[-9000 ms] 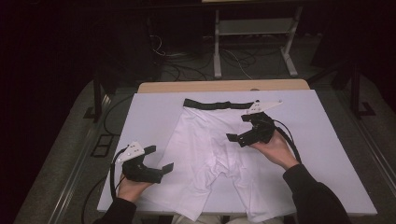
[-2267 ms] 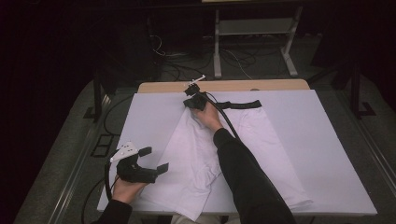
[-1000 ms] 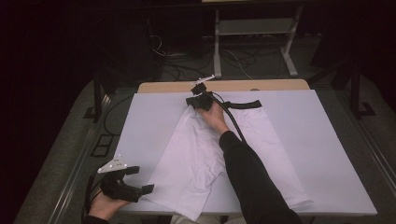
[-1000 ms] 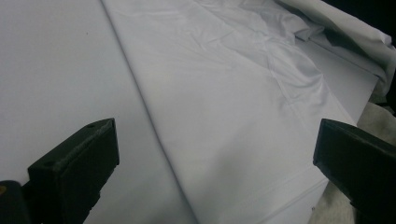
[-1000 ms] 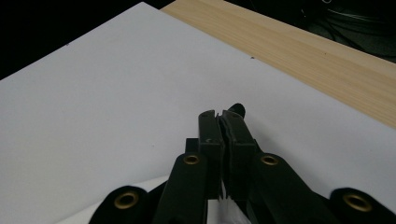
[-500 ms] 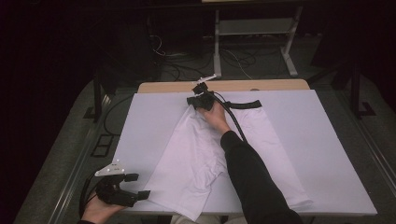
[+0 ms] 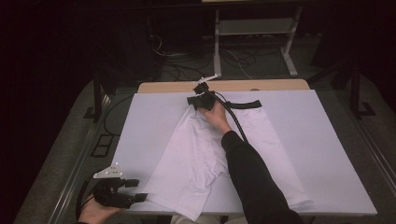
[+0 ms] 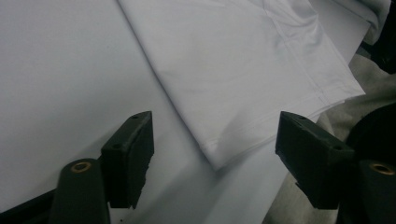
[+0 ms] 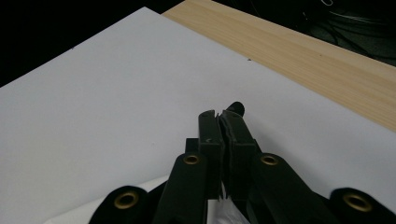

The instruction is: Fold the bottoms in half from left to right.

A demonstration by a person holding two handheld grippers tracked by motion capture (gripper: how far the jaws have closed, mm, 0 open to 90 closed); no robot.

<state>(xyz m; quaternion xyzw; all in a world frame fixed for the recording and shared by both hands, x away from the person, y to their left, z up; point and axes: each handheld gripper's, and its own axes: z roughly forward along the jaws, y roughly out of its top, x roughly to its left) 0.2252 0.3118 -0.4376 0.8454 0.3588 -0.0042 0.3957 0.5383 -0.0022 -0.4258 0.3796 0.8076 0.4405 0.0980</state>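
Two tools: right tool [image 9: 219, 122] clamps the shorts [image 7: 196, 154], waistband mostly hidden; left tool [image 8: 215, 163] closing, empty.

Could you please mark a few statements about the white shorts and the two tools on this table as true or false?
1. The right tool is clamped on the black waistband of the white shorts. True.
2. The left tool already grips the leg hem. False: its jaws have just been closing, but the hem corner lies between them untouched.
3. The shorts lie on a white sheet. True.
4. The shorts are spread flat. False: one side is folded over the other.
5. The left tool is at the far edge of the table. False: it is at the near left corner.
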